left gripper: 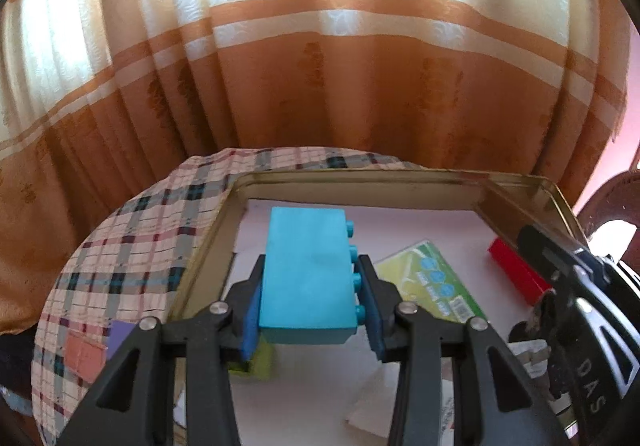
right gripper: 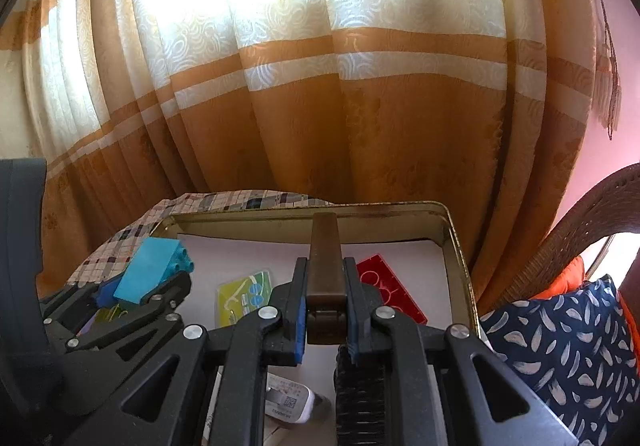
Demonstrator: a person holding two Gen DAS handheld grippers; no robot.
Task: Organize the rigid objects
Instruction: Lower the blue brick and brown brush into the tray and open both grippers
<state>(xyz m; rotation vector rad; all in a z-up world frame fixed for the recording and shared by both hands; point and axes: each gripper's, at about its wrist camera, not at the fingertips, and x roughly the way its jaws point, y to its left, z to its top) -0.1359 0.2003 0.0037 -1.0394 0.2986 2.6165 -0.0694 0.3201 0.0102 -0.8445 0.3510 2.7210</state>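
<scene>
I clamp the blue block [left gripper: 306, 270] in my left gripper [left gripper: 310, 310] and a brush [right gripper: 326, 278] in my right gripper [right gripper: 326, 320], both over the tin [right gripper: 460, 246] near its front edge for sorted placement.

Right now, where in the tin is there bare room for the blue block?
Bare liner runs along the tin's far wall, beyond the card and red plate. The near end is crowded: charger, brush, green block.
</scene>
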